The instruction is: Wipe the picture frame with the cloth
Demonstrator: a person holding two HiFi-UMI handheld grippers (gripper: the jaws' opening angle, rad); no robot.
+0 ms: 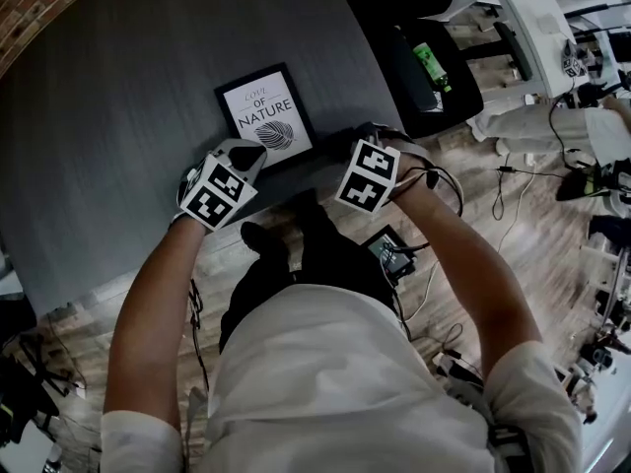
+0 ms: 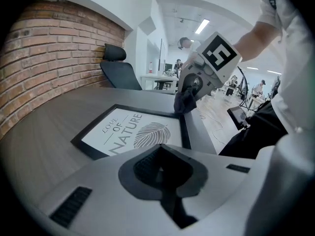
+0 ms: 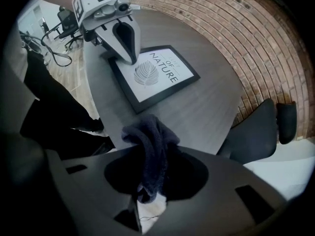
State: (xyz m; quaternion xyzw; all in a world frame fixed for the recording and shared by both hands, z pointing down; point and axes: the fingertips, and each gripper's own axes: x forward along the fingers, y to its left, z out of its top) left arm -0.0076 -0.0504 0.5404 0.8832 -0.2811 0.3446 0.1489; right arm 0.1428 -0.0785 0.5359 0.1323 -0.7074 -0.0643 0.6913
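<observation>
Two claws in use, one frame, one cloth.

**Item 1, picture frame** (image 1: 264,116). Black border around a white print with a leaf and lettering. It lies flat and face up on the table (image 1: 128,97), close to the edge nearest the person. Lying this way, both glass and border are open to a wipe from above, within easy reach of both arms.

**Item 2, left claw** (image 3: 128,57). The jaws are closed together with nothing between them. The tips appear to rest on the frame's near left corner. The likely purpose is to pin the frame so it does not slide under the wipe.

**Item 3, right claw** (image 2: 187,95). The jaws are clamped on the cloth (image 3: 150,146).

- The cloth is dark, soft and bunched, with a wad standing out past the tips.
- Held this way, fabric rather than plastic should meet the frame.
- In the left gripper view the wad sits at the frame's near right corner, on or just at the border.
- The wipe is judged to be at that corner. How much of the frame has been covered cannot be told.

**Item 4, surface.** The table top is dark grey and matt with a faint grain and a curved edge. It looks smooth enough for an unpinned frame to skate on.

**Item 5, room.**

- A brick wall (image 3: 256,28) stands behind the table.
- A black office chair (image 2: 118,68) stands beside the table.
- The wood-plank floor (image 1: 493,215) carries cables and a small screen (image 1: 389,249).
- Further off are desks, equipment and people, under strip ceiling lights (image 2: 202,26).
</observation>
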